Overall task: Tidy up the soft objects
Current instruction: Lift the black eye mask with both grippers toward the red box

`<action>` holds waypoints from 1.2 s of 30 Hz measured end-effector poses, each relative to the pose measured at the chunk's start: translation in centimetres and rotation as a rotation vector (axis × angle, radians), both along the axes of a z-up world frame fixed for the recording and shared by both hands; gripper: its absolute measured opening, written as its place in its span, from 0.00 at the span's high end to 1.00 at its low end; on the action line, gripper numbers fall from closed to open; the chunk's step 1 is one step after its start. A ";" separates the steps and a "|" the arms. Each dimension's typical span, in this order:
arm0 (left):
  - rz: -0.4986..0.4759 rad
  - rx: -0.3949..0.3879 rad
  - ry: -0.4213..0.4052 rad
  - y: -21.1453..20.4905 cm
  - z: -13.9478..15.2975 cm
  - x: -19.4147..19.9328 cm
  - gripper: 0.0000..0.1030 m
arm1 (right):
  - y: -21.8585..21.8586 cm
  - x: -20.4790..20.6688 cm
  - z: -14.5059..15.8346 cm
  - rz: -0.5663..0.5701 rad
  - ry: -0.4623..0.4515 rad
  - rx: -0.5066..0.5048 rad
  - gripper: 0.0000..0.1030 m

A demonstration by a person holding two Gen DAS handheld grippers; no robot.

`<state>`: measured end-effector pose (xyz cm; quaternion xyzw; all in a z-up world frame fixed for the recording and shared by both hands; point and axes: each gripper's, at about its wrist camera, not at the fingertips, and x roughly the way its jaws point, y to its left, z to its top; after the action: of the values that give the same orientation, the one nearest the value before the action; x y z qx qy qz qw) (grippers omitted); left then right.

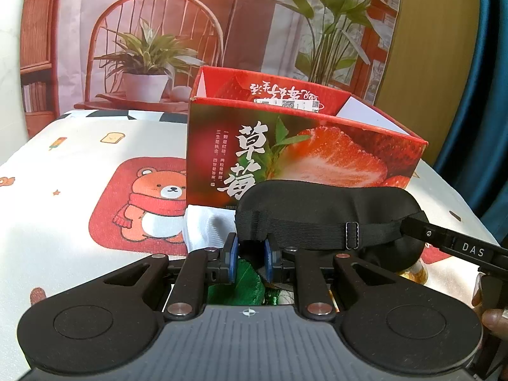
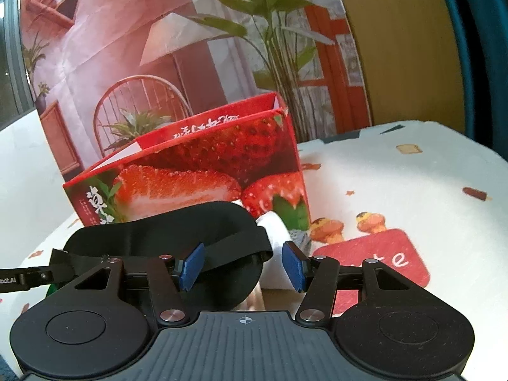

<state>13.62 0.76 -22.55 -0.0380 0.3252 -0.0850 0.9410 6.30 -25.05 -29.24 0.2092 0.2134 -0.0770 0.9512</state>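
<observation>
Left gripper (image 1: 250, 255) pinches the black eye mask (image 1: 324, 212) before the strawberry box (image 1: 304, 146); right gripper (image 2: 243, 266), open, should clear the strap before lifting.

A printed backdrop (image 1: 152, 31) showing a chair, lamp and potted plants hangs behind the table. The white tablecloth (image 1: 79, 146) carries a scarf-wearing bear, toast and popsicle motifs. A teal curtain (image 1: 476, 95), perhaps, hangs at the right edge.
</observation>
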 end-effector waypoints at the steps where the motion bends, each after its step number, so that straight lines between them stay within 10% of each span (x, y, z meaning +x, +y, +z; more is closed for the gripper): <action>1: 0.000 0.000 0.000 0.0 0.0 0.0 0.82 | 0.1 0.1 0.0 0.011 0.000 0.000 0.50; 13: -0.008 0.023 -0.006 -0.2 -0.2 -0.3 0.82 | 1.5 -0.8 1.6 0.035 -0.074 -0.115 0.61; 21: -0.009 0.019 -0.005 0.0 0.0 -0.4 0.82 | 2.1 -1.0 2.4 0.084 -0.085 -0.121 0.91; 36: -0.028 0.046 -0.076 -0.8 1.3 -1.4 0.83 | 2.8 -0.9 2.1 0.109 -0.074 -0.140 0.92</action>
<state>12.26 -0.01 -21.29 -0.0085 0.2917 -0.0922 0.9520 5.35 -22.30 -27.12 0.1329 0.1834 -0.0323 0.9735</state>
